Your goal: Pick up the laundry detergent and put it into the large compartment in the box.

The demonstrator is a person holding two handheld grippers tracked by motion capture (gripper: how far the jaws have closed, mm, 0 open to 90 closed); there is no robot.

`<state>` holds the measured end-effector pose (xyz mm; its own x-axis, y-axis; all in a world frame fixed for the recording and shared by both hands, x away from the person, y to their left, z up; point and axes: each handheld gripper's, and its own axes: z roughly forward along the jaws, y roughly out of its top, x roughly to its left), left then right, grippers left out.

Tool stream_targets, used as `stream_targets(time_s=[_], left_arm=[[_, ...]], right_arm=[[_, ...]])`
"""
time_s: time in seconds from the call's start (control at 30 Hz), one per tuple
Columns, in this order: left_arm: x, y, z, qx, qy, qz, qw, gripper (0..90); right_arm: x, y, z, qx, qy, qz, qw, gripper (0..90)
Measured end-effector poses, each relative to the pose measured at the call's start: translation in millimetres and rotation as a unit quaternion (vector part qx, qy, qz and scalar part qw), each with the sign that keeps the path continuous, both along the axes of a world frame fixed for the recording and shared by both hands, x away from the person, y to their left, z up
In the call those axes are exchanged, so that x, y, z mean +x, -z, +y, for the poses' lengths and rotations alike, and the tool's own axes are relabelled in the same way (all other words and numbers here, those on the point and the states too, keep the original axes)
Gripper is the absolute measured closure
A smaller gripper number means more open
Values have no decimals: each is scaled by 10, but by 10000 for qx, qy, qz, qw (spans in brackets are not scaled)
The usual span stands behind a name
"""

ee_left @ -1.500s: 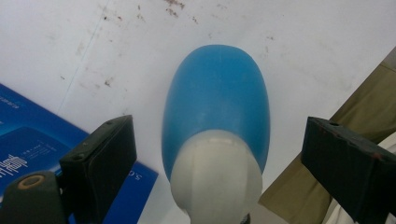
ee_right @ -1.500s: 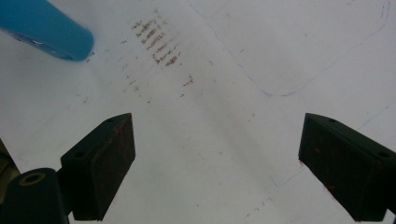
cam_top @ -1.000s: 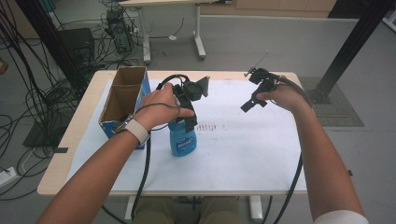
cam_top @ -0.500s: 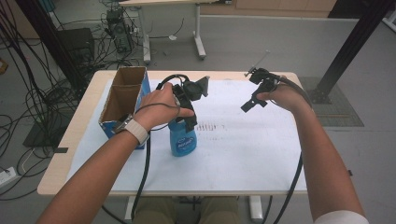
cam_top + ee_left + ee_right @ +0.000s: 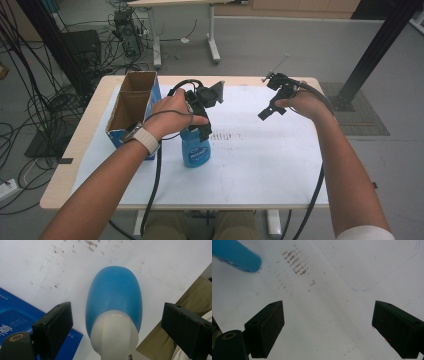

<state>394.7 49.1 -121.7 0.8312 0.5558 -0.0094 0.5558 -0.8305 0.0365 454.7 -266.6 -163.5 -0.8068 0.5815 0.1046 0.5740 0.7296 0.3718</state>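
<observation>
Left gripper view looks down on the blue bottle (image 5: 113,298), standing upright on the white-covered desk (image 5: 160,267), its pale cap (image 5: 114,333) midway between the two black jaws with a clear gap on each side. The left hand-held gripper (image 5: 202,122) is therefore spread around the bottle, not yet pinching it. Smooth rounded plastic like this is probably slippery and gives a little under pressure; weight depends on how full it is, which I cannot tell. The narrower part just under the cap seems the safest place to grip. Beside the bottle stands an open cardboard box (image 5: 131,107). Farther off, the right hand-held gripper (image 5: 272,105) hangs above bare desk, jaws spread, holding nothing.
</observation>
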Motion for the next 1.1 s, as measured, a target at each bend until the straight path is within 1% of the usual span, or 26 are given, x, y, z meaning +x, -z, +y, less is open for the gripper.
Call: stream_targets(time_s=[0.47,0.77,0.83,1.1], left_arm=[[-12,10,-17,58,-20,-40,10000,109],[-19,10,-22,56,-27,-52,10000,109],[-29,18,-43,107,-13,-79,9999,109],[-27,20,-43,102,-14,-83,9999,109]], right_arm=[[-8,-1,-3,-3,26,0,10000,108],[-12,2,-13,4,15,-3,10000,108],[-12,3,-16,10,14,-7,10000,108],[-9,2,-17,3,27,4,10000,108]])
